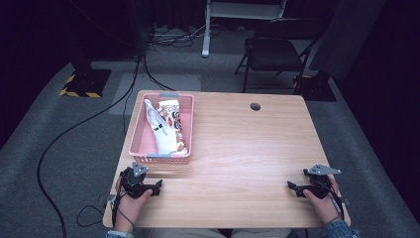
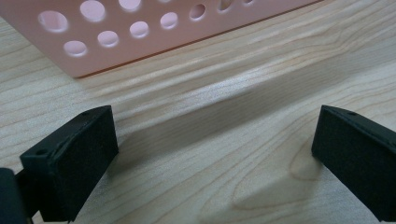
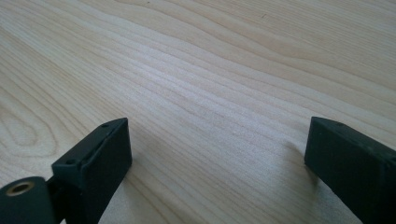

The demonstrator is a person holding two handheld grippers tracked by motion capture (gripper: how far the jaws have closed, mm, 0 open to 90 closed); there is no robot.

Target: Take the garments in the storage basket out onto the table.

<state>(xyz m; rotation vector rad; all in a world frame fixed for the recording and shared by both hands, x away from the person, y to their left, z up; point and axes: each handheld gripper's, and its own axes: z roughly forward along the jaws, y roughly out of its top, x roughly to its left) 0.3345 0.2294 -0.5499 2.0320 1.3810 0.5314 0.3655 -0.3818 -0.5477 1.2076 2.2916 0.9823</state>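
Both grippers rest spread and empty on the table (image 1: 237, 163), left gripper (image 1: 159, 184) just beside the pink basket (image 1: 184, 111); next move probably reaching its packets (image 1: 166, 126).

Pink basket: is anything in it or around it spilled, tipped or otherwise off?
Nothing stands out. The pink basket sits flat on the table, with the white packets inside it. Both grippers, left and right, rest open and empty.

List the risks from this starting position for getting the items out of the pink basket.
The left gripper rests close to the pink basket wall; a careless lift could knock it. The white cloth lies draped over the printed packet, so one grab may drag both. The right gripper sits far away and must cross the table.
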